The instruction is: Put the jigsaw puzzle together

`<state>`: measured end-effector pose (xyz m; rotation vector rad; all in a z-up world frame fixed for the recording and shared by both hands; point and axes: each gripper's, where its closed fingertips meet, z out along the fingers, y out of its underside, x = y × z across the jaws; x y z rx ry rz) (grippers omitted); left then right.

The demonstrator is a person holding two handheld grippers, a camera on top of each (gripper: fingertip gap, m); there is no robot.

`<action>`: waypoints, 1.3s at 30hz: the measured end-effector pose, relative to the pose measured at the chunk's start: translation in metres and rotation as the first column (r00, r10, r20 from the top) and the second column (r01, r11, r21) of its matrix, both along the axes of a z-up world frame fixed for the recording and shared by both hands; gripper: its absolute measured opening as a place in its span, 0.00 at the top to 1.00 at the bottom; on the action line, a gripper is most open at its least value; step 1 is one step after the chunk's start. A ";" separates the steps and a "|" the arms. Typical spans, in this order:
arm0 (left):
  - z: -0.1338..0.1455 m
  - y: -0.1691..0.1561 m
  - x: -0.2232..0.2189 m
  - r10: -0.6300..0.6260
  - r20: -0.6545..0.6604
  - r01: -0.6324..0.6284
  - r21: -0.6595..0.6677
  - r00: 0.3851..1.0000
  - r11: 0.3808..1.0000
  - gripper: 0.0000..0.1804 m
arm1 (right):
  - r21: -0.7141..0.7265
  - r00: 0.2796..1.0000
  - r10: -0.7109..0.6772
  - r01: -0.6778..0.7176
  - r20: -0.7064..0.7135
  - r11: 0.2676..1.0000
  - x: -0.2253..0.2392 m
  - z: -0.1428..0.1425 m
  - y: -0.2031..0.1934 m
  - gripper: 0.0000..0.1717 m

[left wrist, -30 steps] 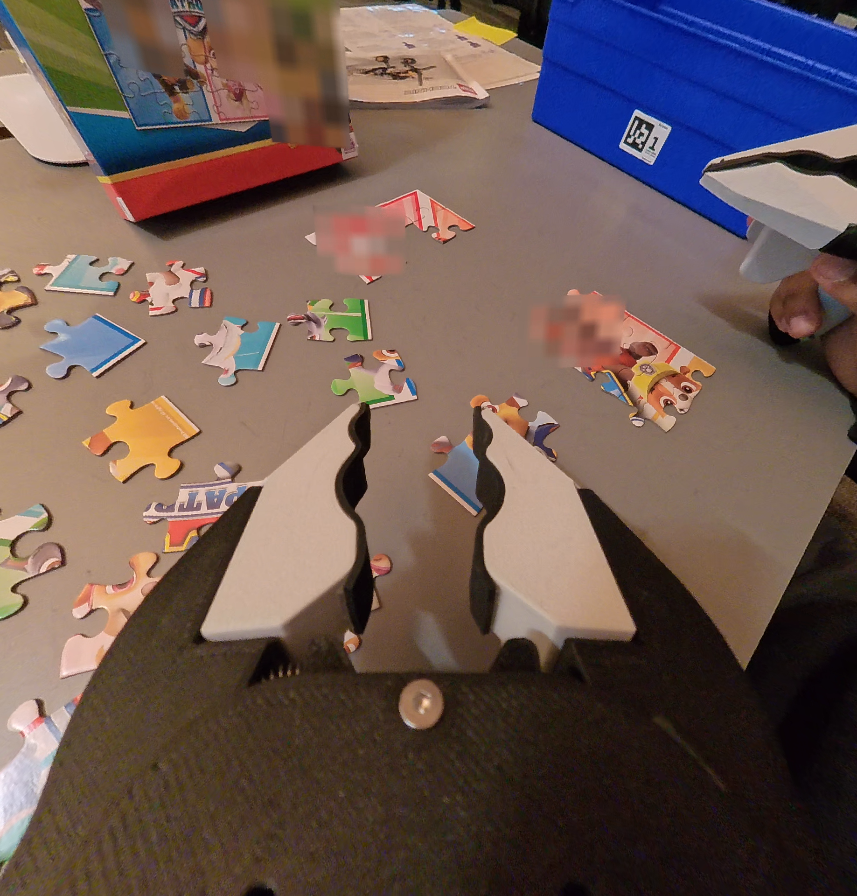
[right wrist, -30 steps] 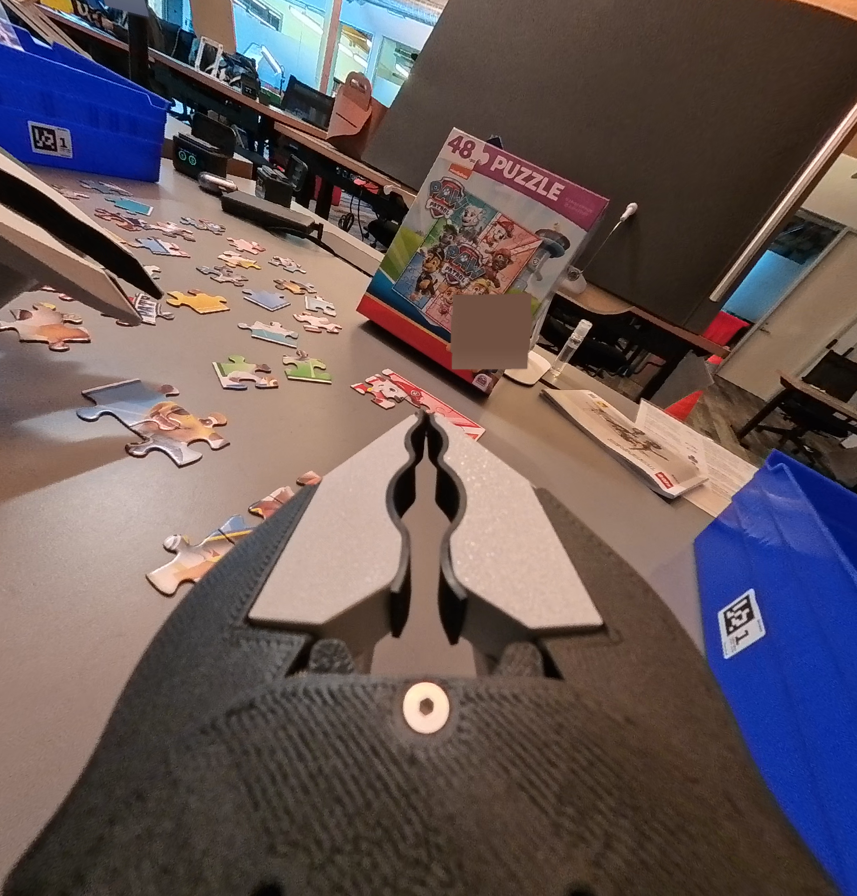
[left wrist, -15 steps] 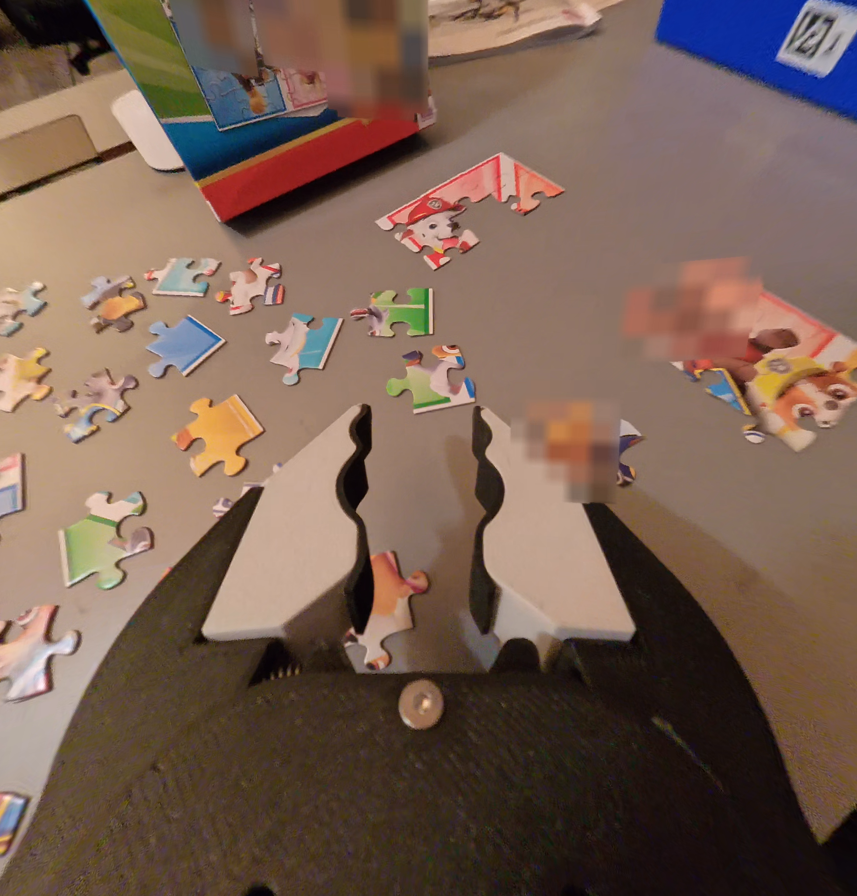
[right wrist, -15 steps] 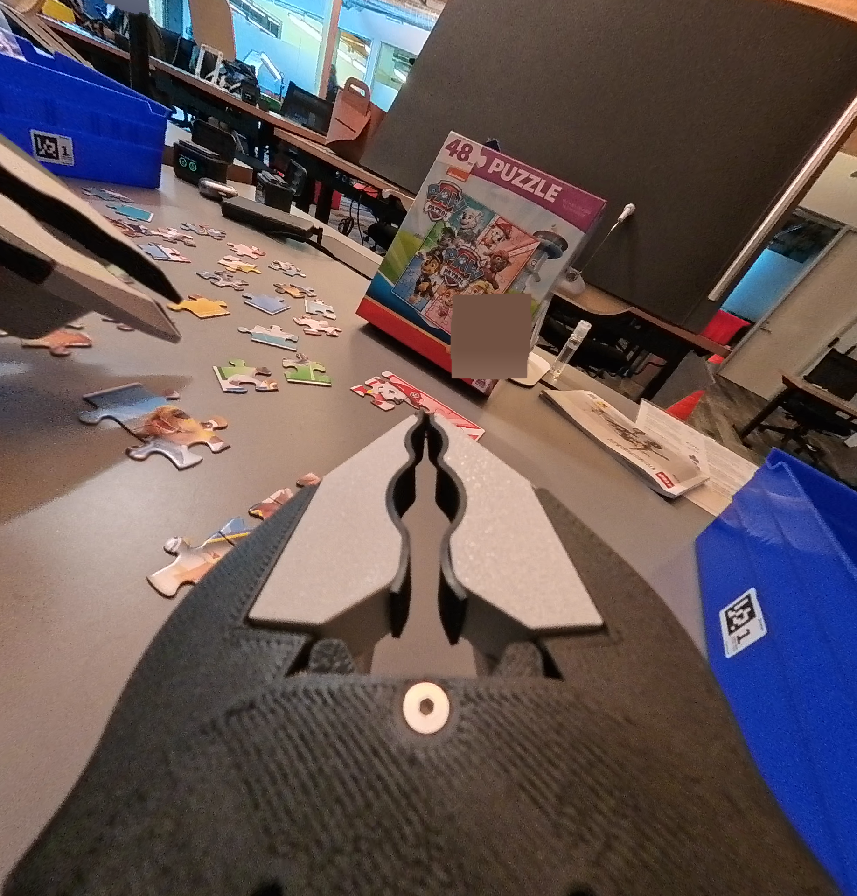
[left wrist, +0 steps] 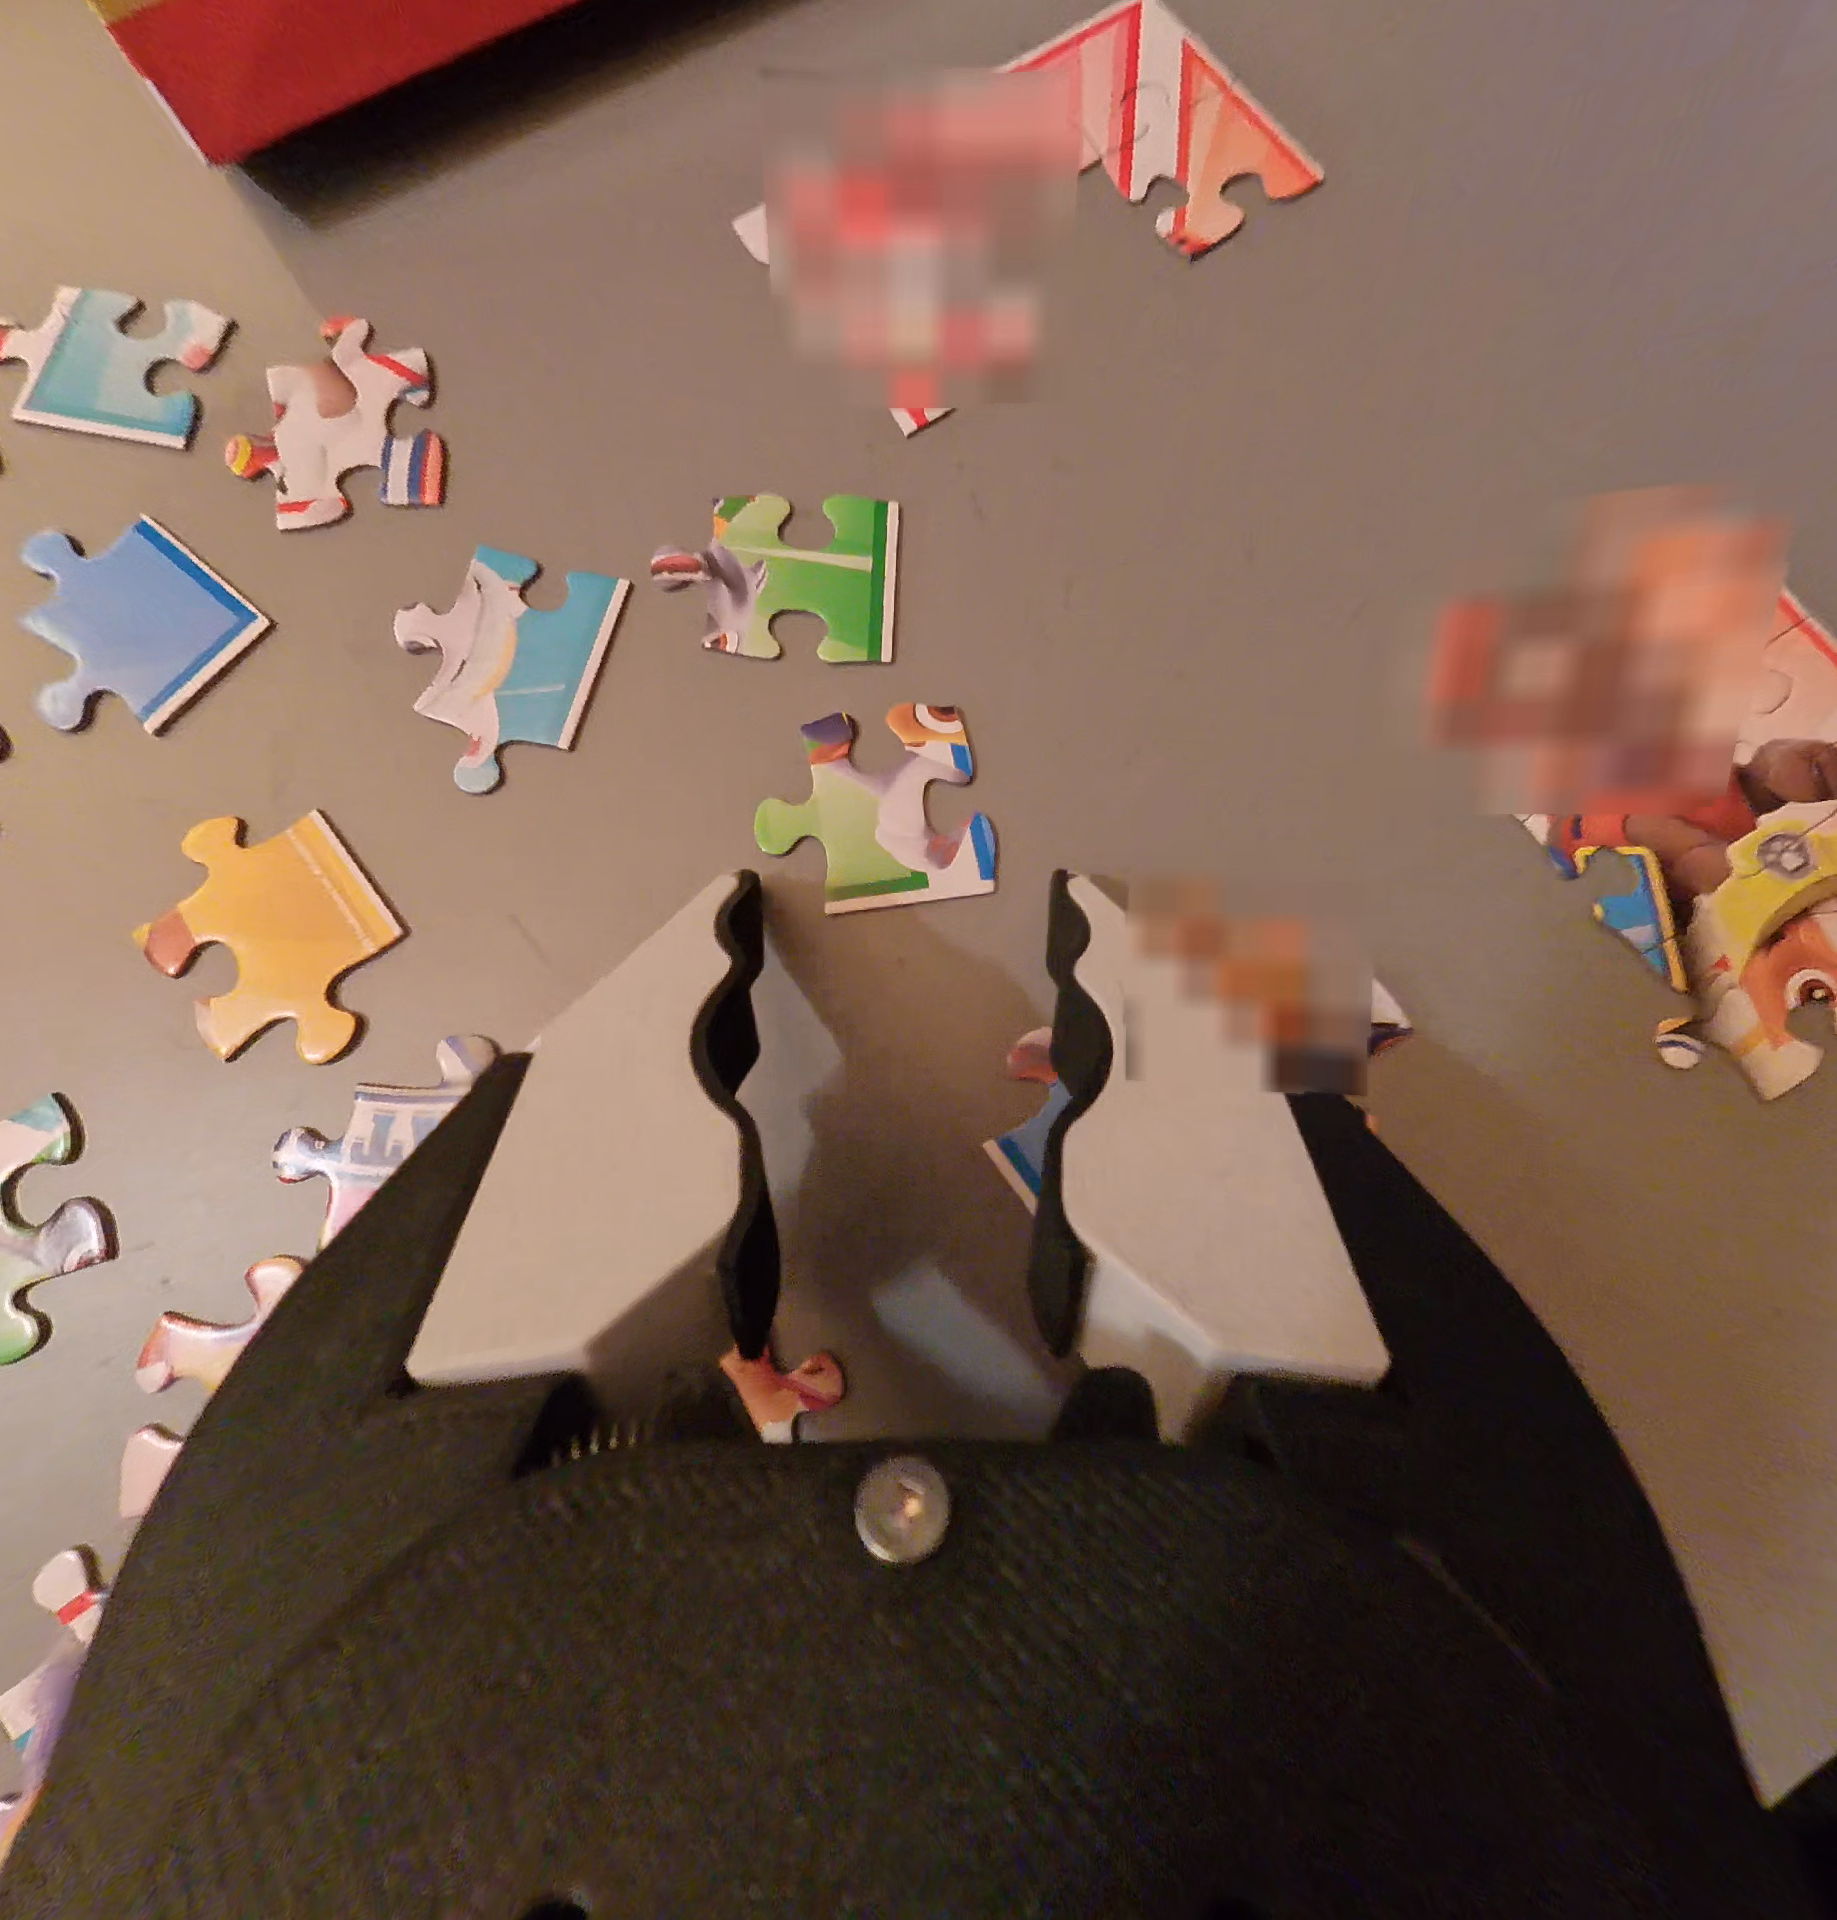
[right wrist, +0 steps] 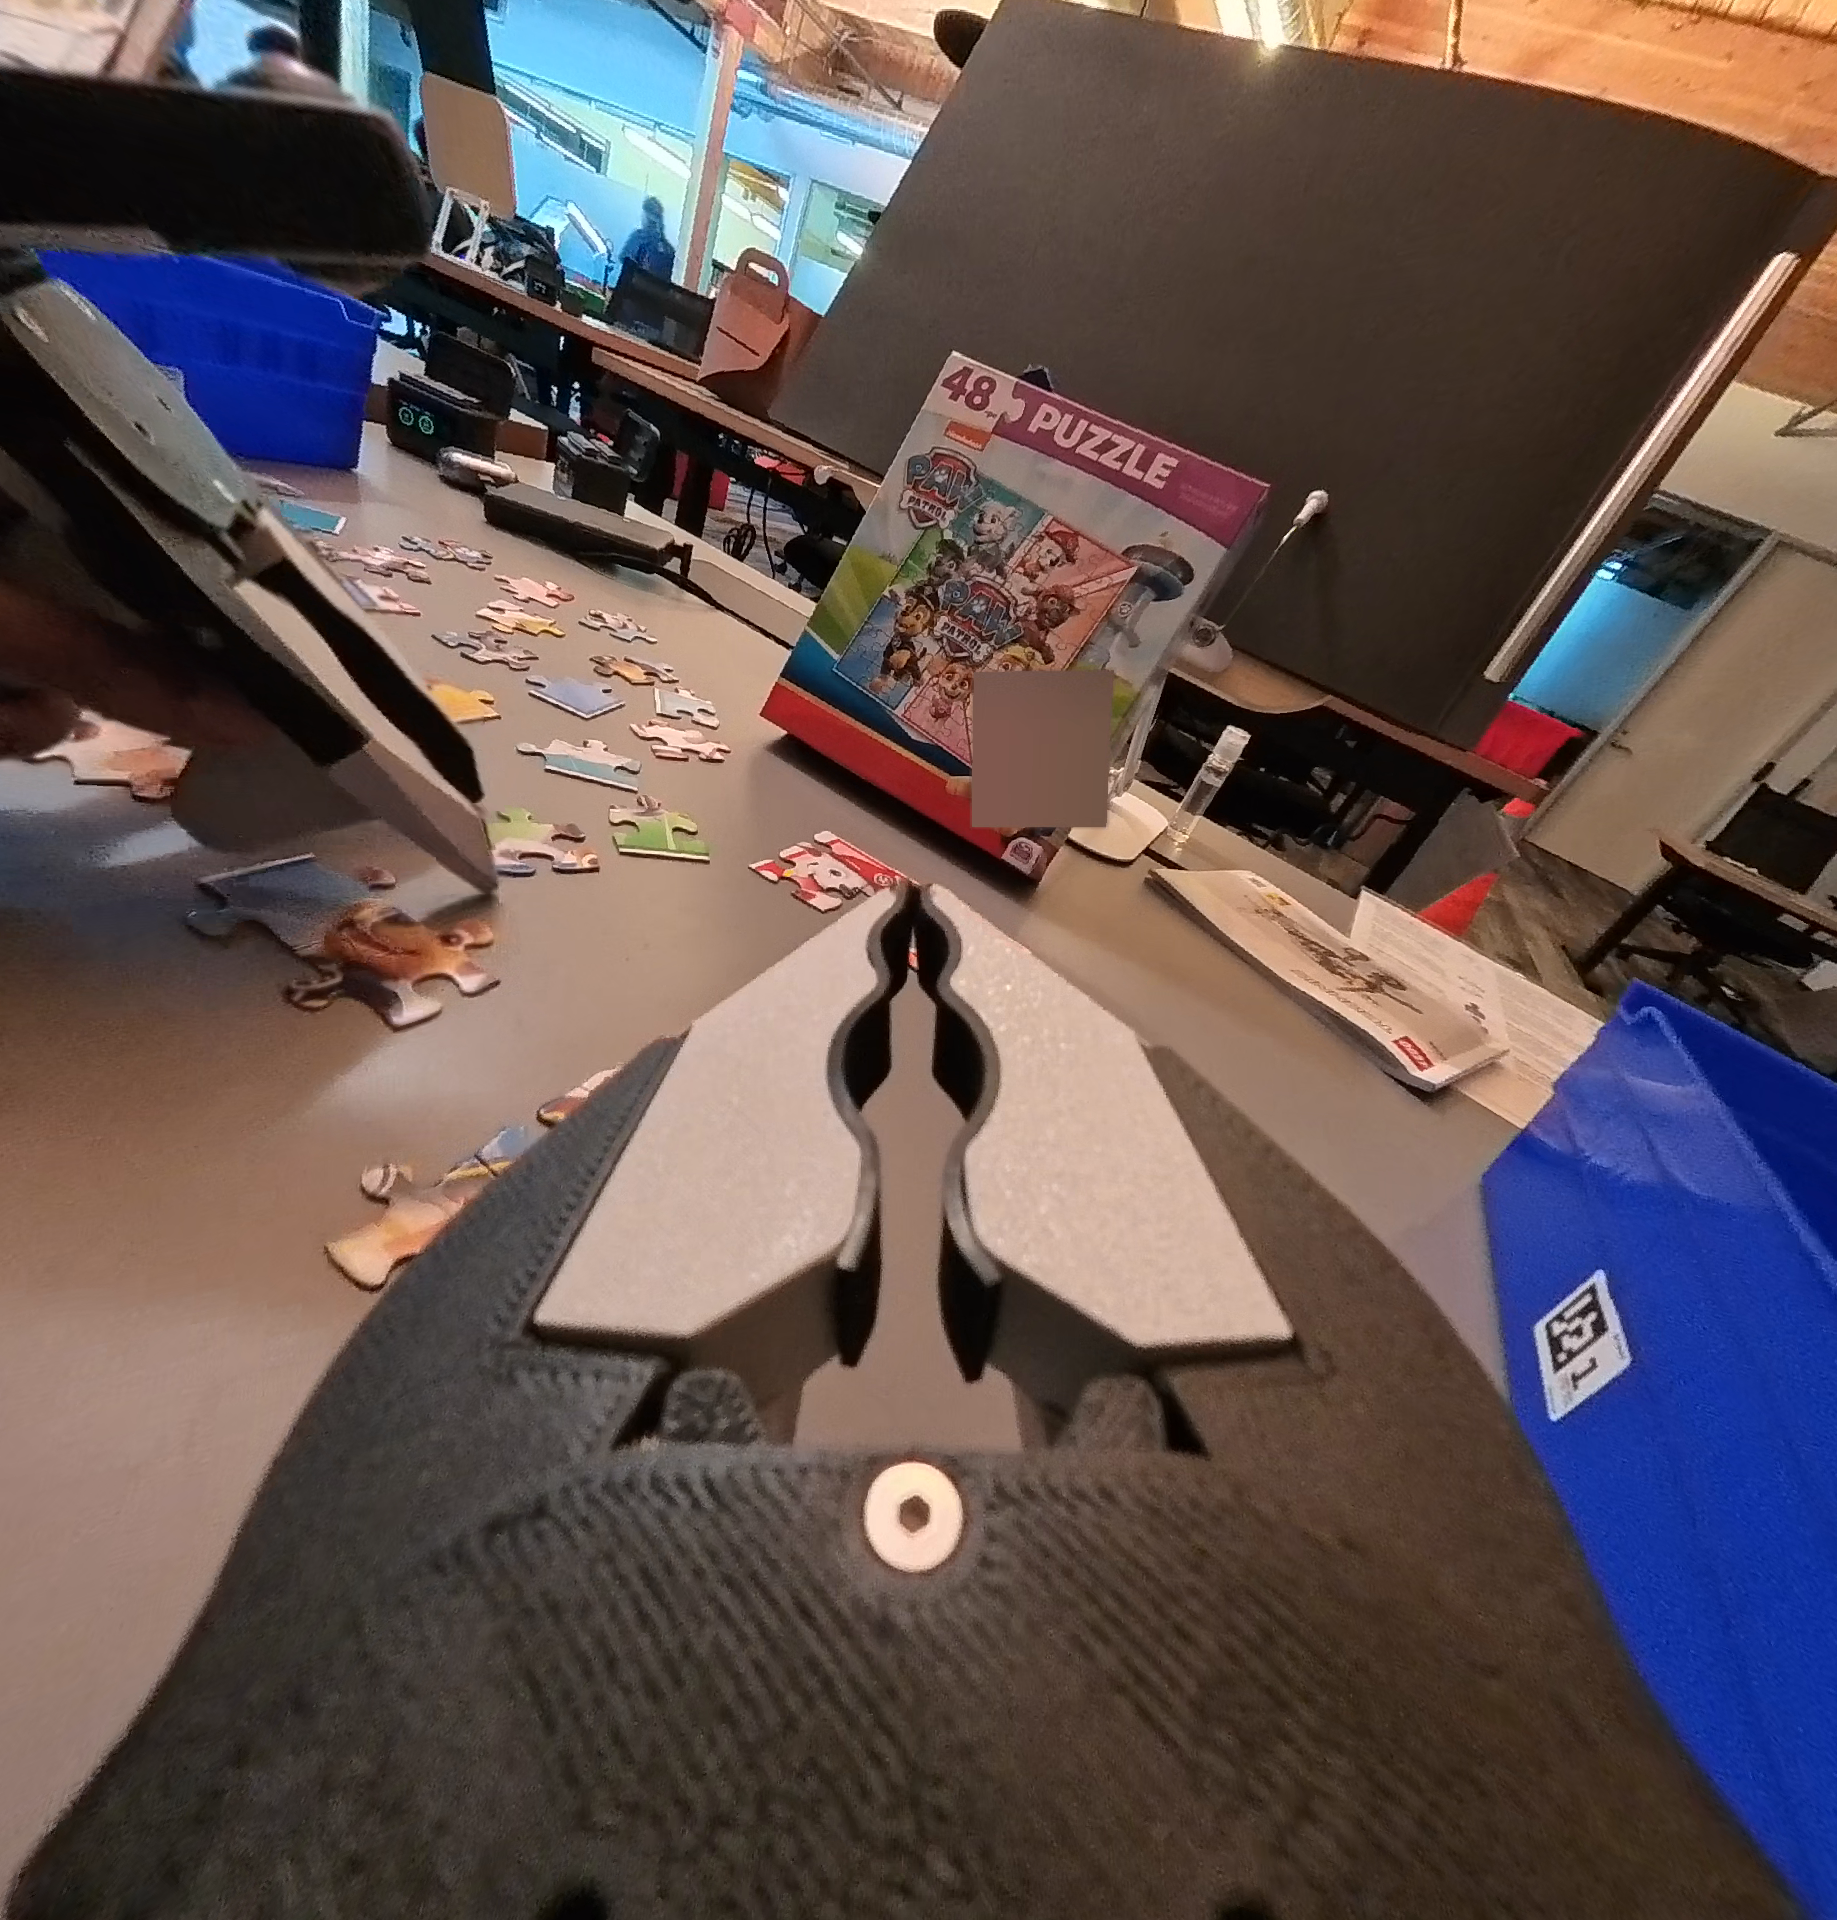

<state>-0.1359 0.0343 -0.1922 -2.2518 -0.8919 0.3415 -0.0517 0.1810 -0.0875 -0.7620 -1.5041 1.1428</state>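
Fingers of the left gripper (left wrist: 903,883) spread apart, nothing between them, low over the grey surface (left wrist: 1205,499); a green-and-white puzzle piece (left wrist: 878,821) lies just beyond the tips. Right gripper (right wrist: 912,902) fingers pressed together, bare, near a blue bin (right wrist: 1703,1299). Puzzle box (right wrist: 1018,623) stands farther off.

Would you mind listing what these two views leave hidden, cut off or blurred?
- Left wrist view: the puzzle box is cut off by the top edge; only its red base shows.
- Left wrist view: the left hand-held gripper covers most of the blue-edged piece.
- Left wrist view: a mosaic patch hides the red-and-white joined pieces.
- Right wrist view: the blue bin is cut off at the right edge.
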 end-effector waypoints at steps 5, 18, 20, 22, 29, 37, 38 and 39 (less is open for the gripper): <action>-0.001 -0.003 -0.003 -0.005 -0.010 0.004 -0.014 1.000 1.000 0.75 | -0.001 1.000 0.001 -0.001 -0.003 1.000 0.000 0.000 0.000 1.00; 0.003 -0.003 0.002 -0.102 0.016 0.102 -0.001 0.995 0.995 0.84 | -0.002 1.000 0.000 0.000 -0.008 1.000 0.001 0.001 0.000 1.00; 0.007 -0.001 0.006 -0.140 0.015 0.140 0.016 0.990 0.990 0.84 | -0.003 1.000 0.001 -0.001 -0.008 1.000 0.001 0.001 0.000 1.00; 0.011 0.002 0.011 -0.183 0.015 0.183 0.037 0.983 0.983 0.84 | -0.004 1.000 0.001 -0.001 -0.009 1.000 0.001 0.001 0.001 1.00; 0.022 0.018 0.033 -0.419 0.025 0.415 0.107 0.907 0.904 0.84 | -0.006 1.000 0.002 -0.002 -0.013 1.000 0.001 0.002 0.001 1.00; 0.018 0.014 0.035 -0.630 0.043 0.630 0.022 0.775 0.776 0.84 | -0.011 1.000 0.002 -0.002 -0.021 1.000 0.002 0.003 0.001 1.00; 0.020 0.014 0.037 -0.656 0.049 0.655 0.035 0.753 0.755 0.84 | -0.012 1.000 0.002 -0.002 -0.022 1.000 0.002 0.003 0.001 1.00; 0.022 0.015 0.039 -0.675 0.051 0.673 0.050 0.736 0.738 0.84 | -0.014 1.000 0.002 -0.003 -0.023 1.000 0.002 0.003 0.001 1.00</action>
